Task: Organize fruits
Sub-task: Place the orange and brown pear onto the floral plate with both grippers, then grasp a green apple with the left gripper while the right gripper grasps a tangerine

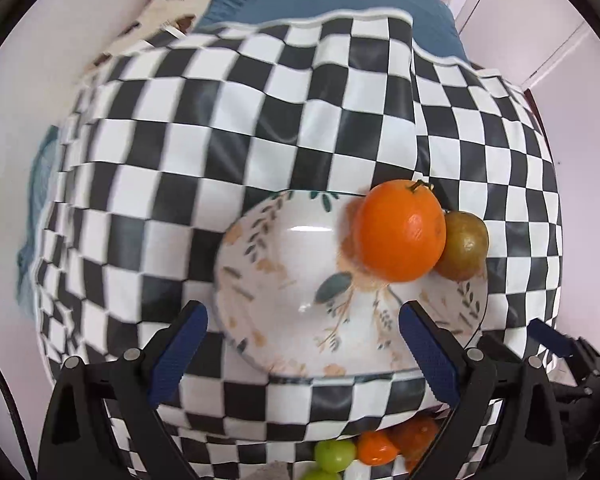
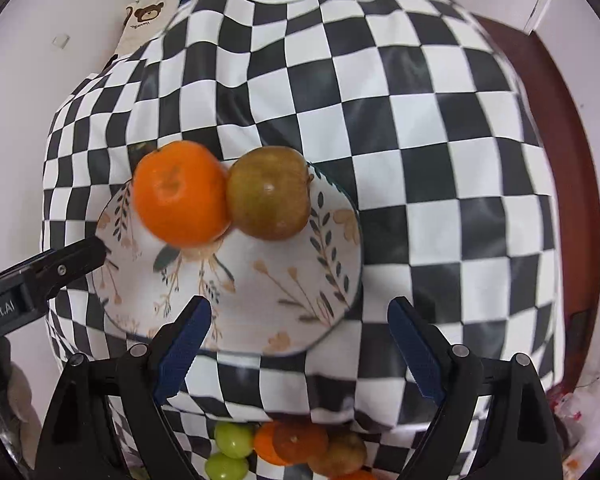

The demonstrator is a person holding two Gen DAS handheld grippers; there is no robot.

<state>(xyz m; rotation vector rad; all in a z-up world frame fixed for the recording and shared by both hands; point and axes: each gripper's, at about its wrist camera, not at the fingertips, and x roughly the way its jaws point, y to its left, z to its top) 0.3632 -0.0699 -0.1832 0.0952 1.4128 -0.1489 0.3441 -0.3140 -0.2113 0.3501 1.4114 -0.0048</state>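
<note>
With both my left tongs point(image 1: 302, 344) and right tongs point(image 2: 300, 338) apart and empty, the orange point(image 2: 180, 194) and brownish fruit point(image 2: 270, 194) touch on the plate's point(image 2: 260, 300) upper part; firm, round, roll-prone, so I'd grip across their middles.

Plate point(image 1: 260, 280): glazed ceramic, glossy, painted leaf sprigs, bright highlight at centre. Orange point(image 1: 400, 232) on plate: waxy sheen, finely pitted peel. Brown-green fruit point(image 1: 466, 246) touching it: smooth, dull gloss. Cloth point(image 1: 220, 120) under plate: checked, slick wipe-clean look, soft creases. Jaws near plate: ribbed blue pads point(image 1: 180, 352), matt black plastic arms, metal pins.
</note>
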